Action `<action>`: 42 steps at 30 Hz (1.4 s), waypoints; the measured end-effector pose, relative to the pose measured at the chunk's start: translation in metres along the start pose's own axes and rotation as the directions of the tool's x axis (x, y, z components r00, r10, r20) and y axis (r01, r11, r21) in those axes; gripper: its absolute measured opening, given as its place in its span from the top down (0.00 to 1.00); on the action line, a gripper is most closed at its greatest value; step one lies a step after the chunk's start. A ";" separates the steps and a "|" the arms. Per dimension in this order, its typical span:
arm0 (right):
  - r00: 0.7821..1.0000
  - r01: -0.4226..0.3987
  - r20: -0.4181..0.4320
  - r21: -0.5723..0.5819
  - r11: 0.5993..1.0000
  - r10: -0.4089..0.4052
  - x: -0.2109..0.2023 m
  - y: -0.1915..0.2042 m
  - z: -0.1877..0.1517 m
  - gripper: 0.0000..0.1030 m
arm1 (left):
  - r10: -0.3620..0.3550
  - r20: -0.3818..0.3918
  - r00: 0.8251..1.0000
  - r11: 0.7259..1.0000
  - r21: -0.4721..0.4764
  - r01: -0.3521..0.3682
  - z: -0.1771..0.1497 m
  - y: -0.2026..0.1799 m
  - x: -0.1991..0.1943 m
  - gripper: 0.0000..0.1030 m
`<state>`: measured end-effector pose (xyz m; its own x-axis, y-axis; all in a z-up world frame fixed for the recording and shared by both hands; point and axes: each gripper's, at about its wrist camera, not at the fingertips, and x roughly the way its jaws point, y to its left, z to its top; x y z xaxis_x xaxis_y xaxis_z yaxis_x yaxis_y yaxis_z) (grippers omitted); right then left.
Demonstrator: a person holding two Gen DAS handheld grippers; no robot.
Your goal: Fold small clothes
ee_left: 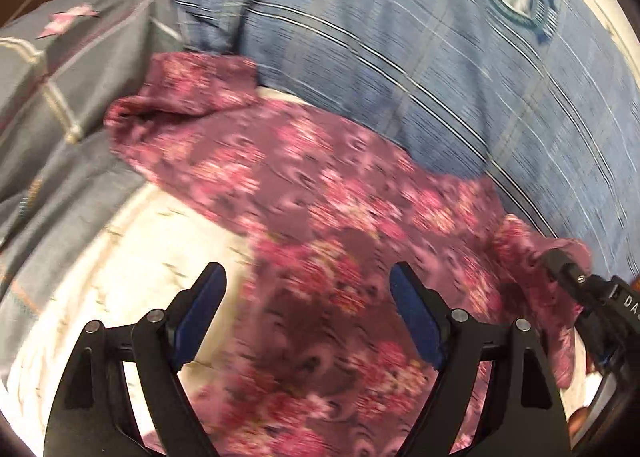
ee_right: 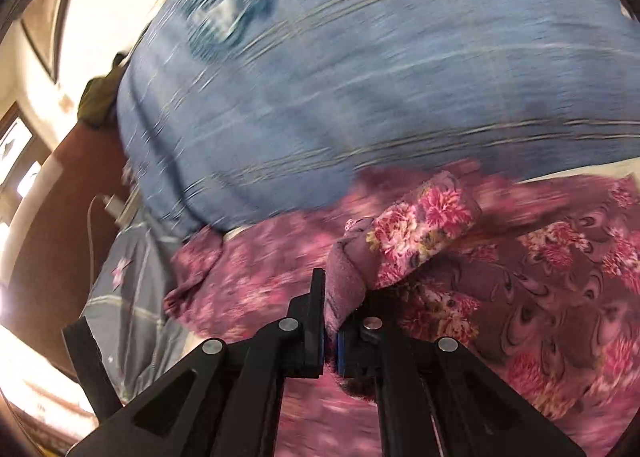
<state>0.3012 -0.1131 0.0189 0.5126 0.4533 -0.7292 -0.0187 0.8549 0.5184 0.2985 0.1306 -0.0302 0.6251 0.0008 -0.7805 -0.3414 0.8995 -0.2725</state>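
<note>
A purple garment with pink flowers lies spread on a white sheet. My left gripper is open above the garment's near part, with nothing between its blue pads. My right gripper is shut on a bunched edge of the floral garment and lifts it, so the cloth folds over itself. The right gripper also shows at the right edge of the left wrist view, holding the garment's far corner. Both views are blurred.
A large blue striped pillow lies just behind the garment, also in the right wrist view. A grey quilt with pink stars is on the left. A white charger and cable sit by the bed's edge.
</note>
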 end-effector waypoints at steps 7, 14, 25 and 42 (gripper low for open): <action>0.974 0.070 -0.214 -0.037 0.997 -0.077 0.063 0.029 -0.040 0.74 | 0.006 -0.029 1.000 0.996 -0.089 -0.009 0.008 0.025 0.006 0.18; 0.989 0.038 -0.140 -0.061 0.997 -0.047 -0.027 -0.003 -0.057 0.53 | -0.099 -0.093 0.991 0.995 -0.032 0.096 -0.004 -0.003 0.007 0.18; 0.998 -0.051 -0.013 0.259 0.965 0.056 -0.058 -0.091 -0.040 0.49 | 0.037 -0.021 0.999 0.995 0.094 -0.035 -0.018 -0.043 -0.006 0.18; 0.980 -0.183 -0.015 0.336 0.924 0.200 -0.045 -0.085 -0.064 0.51 | 0.083 -0.075 0.994 0.991 -0.096 -0.091 -0.007 0.005 0.002 0.18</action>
<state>0.2248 -0.1900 -0.0205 0.4855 0.6188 -0.6175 0.1773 0.6220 0.7627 0.2934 0.1315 -0.0373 0.5399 0.0430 -0.8406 -0.4625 0.8496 -0.2536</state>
